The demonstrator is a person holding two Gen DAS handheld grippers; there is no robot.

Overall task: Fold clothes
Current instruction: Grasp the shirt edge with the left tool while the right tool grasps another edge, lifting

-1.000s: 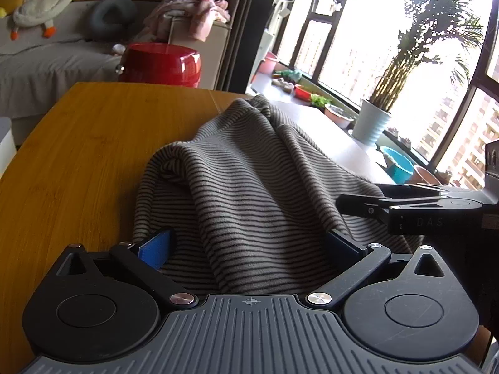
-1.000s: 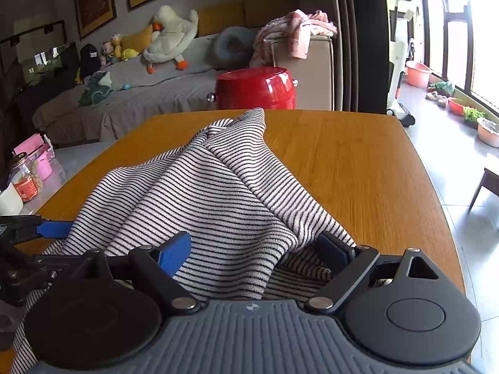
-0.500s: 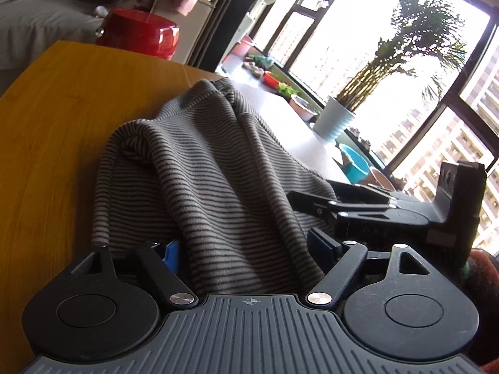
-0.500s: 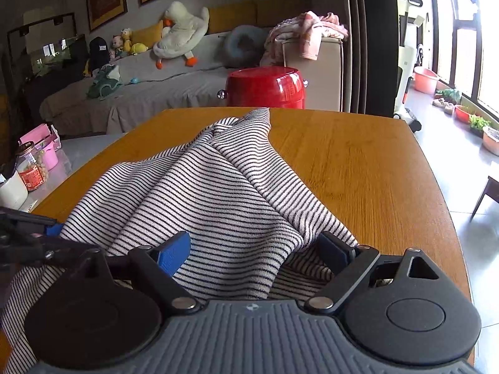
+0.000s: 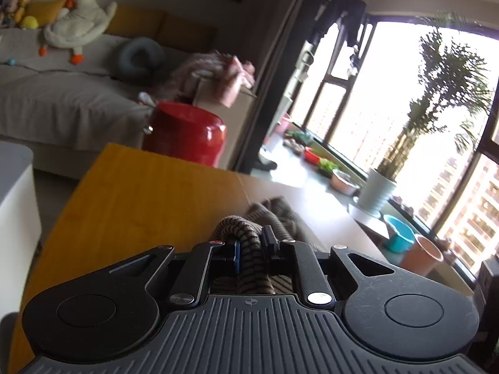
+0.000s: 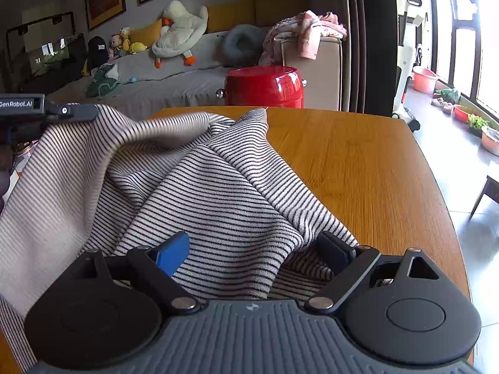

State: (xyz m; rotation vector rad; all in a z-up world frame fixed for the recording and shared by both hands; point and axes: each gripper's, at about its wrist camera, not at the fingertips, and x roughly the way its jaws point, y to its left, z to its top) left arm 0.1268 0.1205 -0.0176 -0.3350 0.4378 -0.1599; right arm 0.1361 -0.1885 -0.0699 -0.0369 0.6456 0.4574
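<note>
A white garment with thin black stripes lies rumpled on the wooden table. My left gripper is shut on a bunched fold of the garment and holds it lifted above the table. In the right wrist view the left gripper's body shows at upper left with cloth hanging from it. My right gripper is open, its fingers spread either side of a ridge of the garment at the near edge.
A red stool stands beyond the table's far edge. A grey sofa with plush toys is behind it. A white cabinet is left of the table. Potted plants and basins line the window.
My left gripper has closed on a fold of the garment and risen, lifting the left part of the cloth off the table. My right gripper has stayed open in place.
</note>
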